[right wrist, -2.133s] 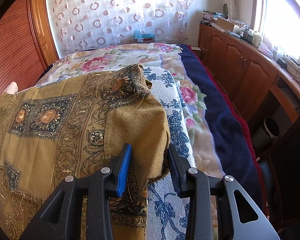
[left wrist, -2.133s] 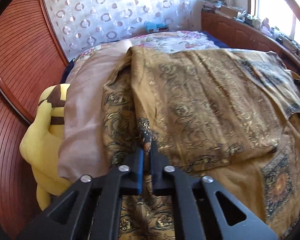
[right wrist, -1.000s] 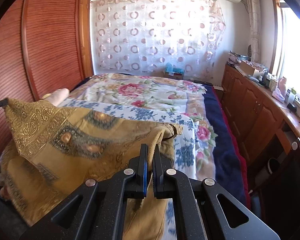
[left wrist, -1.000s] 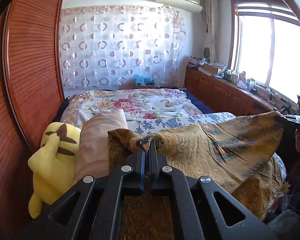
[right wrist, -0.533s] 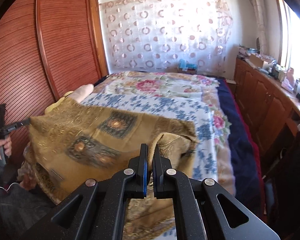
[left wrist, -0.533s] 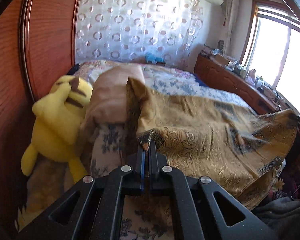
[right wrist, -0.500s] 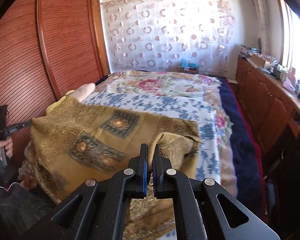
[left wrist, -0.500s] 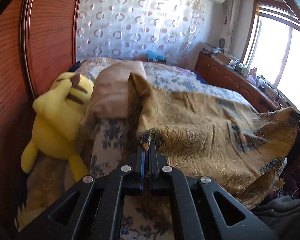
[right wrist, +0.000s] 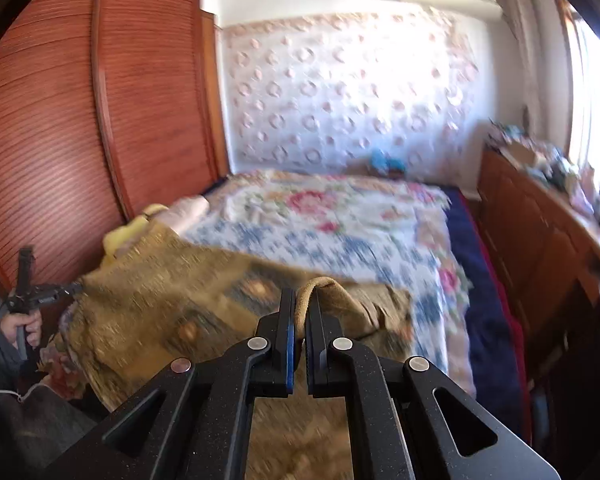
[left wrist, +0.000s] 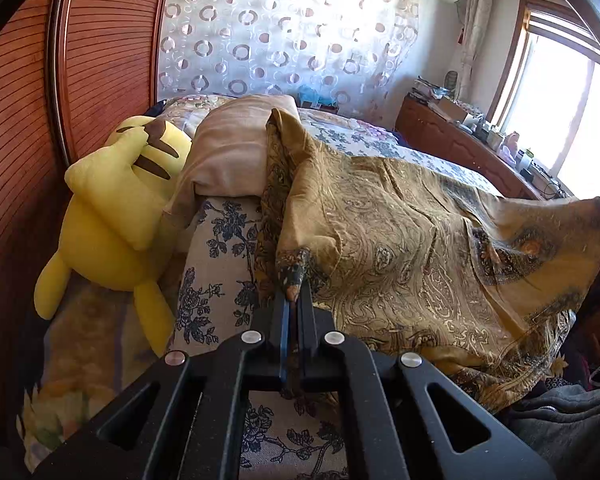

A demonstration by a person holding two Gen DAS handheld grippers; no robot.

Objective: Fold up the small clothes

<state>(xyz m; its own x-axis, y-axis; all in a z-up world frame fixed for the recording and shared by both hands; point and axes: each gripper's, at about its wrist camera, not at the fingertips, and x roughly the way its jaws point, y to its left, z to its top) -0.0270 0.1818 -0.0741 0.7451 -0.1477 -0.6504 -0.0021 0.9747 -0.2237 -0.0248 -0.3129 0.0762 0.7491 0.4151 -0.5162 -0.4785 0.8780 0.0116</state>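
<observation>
Ochre paisley garment (left wrist: 420, 248) (dark borders); yellow plush toy (left wrist: 116, 208); blue-floral bedspread (left wrist: 220, 264).

Sunlit bedroom: red slatted wardrobe (left wrist: 28, 140), ring-patterned curtain (left wrist: 284, 40) (sheer), wooden cabinets (right wrist: 540, 240) under a bright window (left wrist: 572, 104).

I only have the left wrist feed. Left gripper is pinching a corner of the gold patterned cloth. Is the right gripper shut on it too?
Observer: Yes. In the right wrist view the right gripper is closed on a folded edge of the gold patterned cloth.
Operator: My view cuts off at the cloth's far right corner. Is that where the right gripper has it?
Observer: Seems so. From the right wrist the cloth spans to the left gripper, gripped in the person's left hand.
Operator: Anything on the far half of the bed?
Observer: Only the floral bedspread there, with a dark blue blanket along its right edge; the frame is motion-blurred.
</observation>
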